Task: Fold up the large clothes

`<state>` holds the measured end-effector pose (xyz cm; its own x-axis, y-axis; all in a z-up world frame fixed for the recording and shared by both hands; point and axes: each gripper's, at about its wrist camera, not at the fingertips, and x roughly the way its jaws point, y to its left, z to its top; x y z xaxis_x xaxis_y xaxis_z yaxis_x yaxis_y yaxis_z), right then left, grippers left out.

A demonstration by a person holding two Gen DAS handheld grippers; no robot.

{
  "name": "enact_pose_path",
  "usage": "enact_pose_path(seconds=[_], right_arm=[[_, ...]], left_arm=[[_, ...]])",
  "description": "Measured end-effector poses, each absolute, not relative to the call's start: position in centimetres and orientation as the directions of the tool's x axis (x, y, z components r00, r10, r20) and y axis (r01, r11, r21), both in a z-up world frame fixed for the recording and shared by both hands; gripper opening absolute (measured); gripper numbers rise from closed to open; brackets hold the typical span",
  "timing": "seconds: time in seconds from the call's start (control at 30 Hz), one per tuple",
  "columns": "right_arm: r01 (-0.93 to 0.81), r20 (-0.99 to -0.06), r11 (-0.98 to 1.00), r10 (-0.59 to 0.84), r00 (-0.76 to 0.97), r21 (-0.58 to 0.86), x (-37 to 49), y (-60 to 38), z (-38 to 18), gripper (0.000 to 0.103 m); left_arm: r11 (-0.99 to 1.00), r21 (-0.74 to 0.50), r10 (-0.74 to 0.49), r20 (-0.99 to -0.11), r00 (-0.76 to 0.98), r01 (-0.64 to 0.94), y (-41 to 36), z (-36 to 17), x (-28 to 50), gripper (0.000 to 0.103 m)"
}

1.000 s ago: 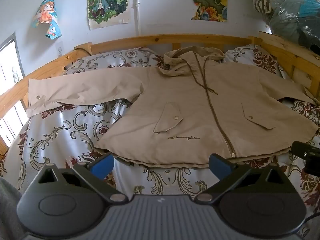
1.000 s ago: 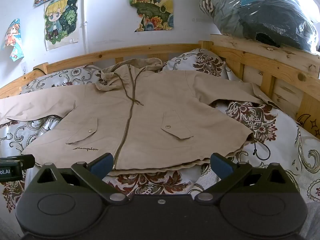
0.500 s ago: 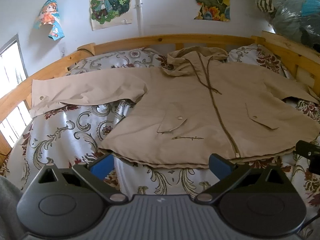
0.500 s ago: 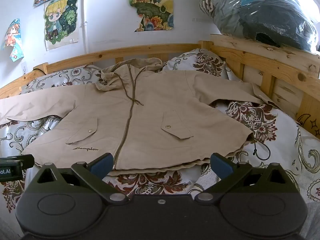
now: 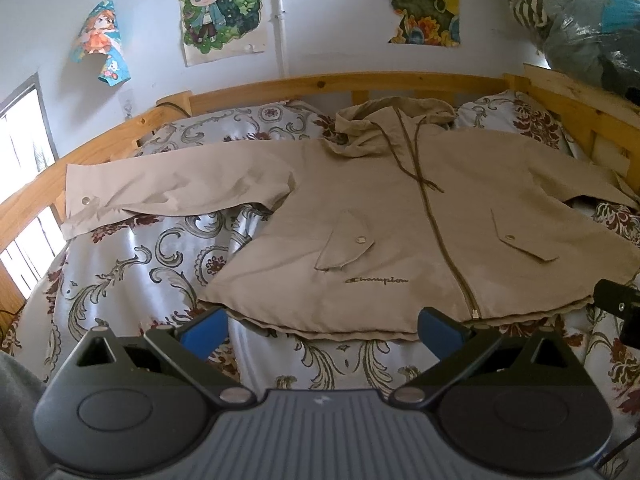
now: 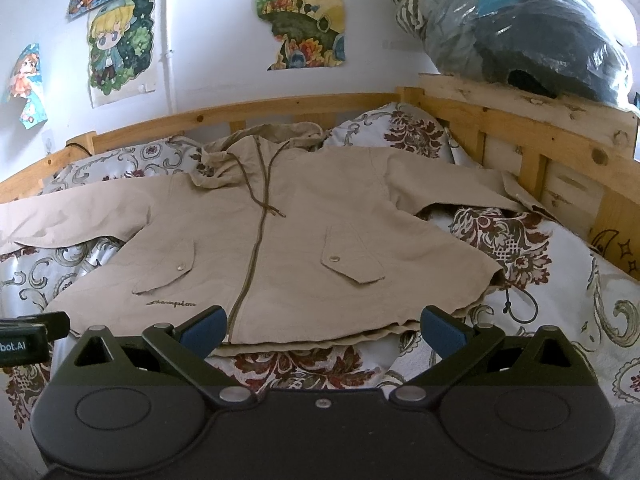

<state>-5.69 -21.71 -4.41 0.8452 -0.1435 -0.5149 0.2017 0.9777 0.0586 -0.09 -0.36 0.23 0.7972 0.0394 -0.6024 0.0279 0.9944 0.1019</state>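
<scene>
Both tools, left [image 5: 322,330] and right [image 6: 322,330], hover spread before the flat jacket [image 5: 400,232].

Before me: white wall [image 5: 328,20] with cartoon posters [image 5: 220,4]; pale wooden bed frame [image 5: 340,82]; floral-patterned grey bedspread [image 5: 132,264]; daylit window [image 5: 24,152] at left; plastic-wrapped bundles [image 6: 516,28] on the right rail.

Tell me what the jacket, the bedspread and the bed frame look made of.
Jacket: thin matte woven cloth, likely cotton or nylon; it lies flat with fine creases. Bedspread: glossy, satin-like fabric; light glints on its folds. Bed frame: bare pale wood, probably pine, with visible knots.
</scene>
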Motion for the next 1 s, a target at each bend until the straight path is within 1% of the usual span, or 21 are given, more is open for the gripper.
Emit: enact_pose_path(seconds=[0.67,1.0], right_arm=[[0.200,-0.494,0.978,-0.145,0.857,0.061,-6.15,-21.84,-4.17,0.102],[0.195,-0.503,0.979,-0.139,0.853,0.060,-5.94,-21.69,-4.26,0.102]], left_arm=[[0.994,0.106,0.035,-0.598,0.800,0.036,-0.20,0.16,-0.24,0.102],[0.993,0.112,0.042,-0.600,0.799,0.032,-0.47,0.18,-0.13,0.102]])
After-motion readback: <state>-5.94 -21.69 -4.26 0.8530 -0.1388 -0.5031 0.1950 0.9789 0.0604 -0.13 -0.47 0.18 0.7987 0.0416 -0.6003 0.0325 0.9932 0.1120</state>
